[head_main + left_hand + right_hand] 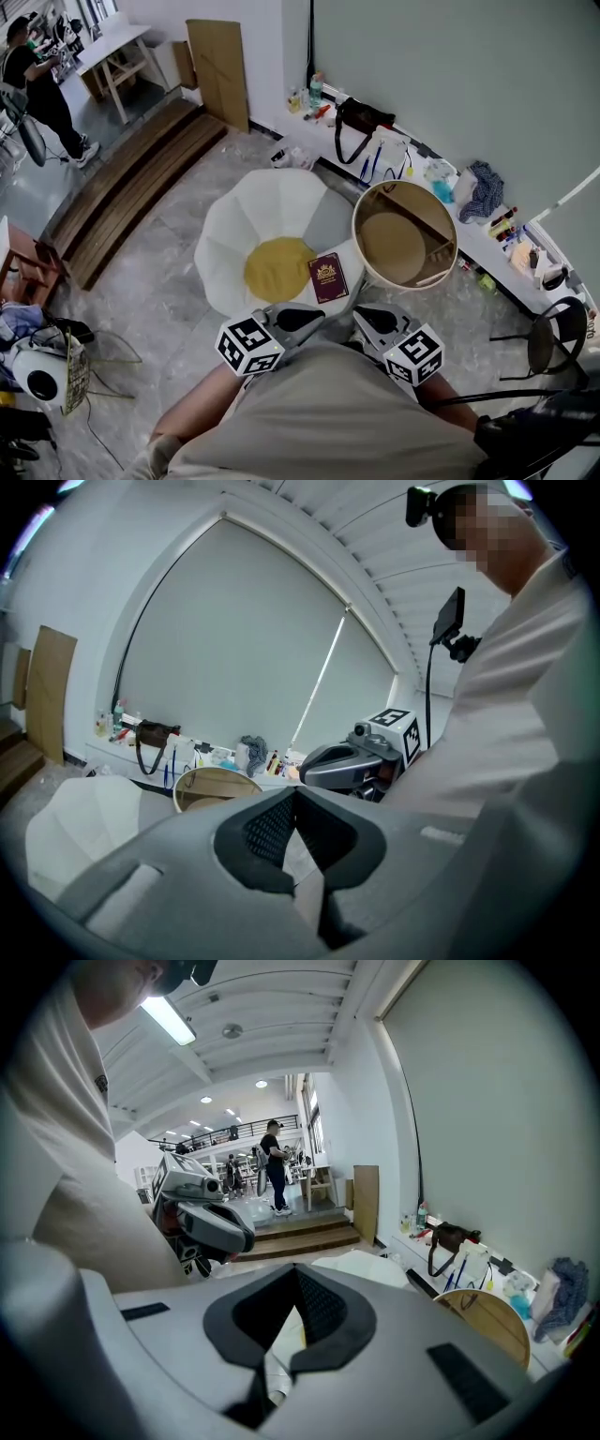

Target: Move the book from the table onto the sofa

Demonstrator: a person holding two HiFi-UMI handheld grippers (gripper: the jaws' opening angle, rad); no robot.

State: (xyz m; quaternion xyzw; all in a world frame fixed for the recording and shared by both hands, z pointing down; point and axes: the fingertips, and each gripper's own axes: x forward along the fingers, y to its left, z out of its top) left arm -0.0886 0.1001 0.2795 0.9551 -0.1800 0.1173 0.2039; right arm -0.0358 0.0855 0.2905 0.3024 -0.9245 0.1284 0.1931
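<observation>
The book [328, 277] is seen lying lengthwise up-frame, just above the left gripper [309, 317] and right gripper [367, 319], both clenched empty

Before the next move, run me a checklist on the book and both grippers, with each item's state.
1. Book on the sofa seat, beside the yellow cushion: ok.
2. No book on the round table: ok.
3. Left gripper shut with nothing between its jaws: ok.
4. Right gripper shut with nothing between its jaws: ok.
5. Both grippers apart from the book: ok.
6. Book fully supported, not hanging over the seat's edge: cannot tell.
</observation>
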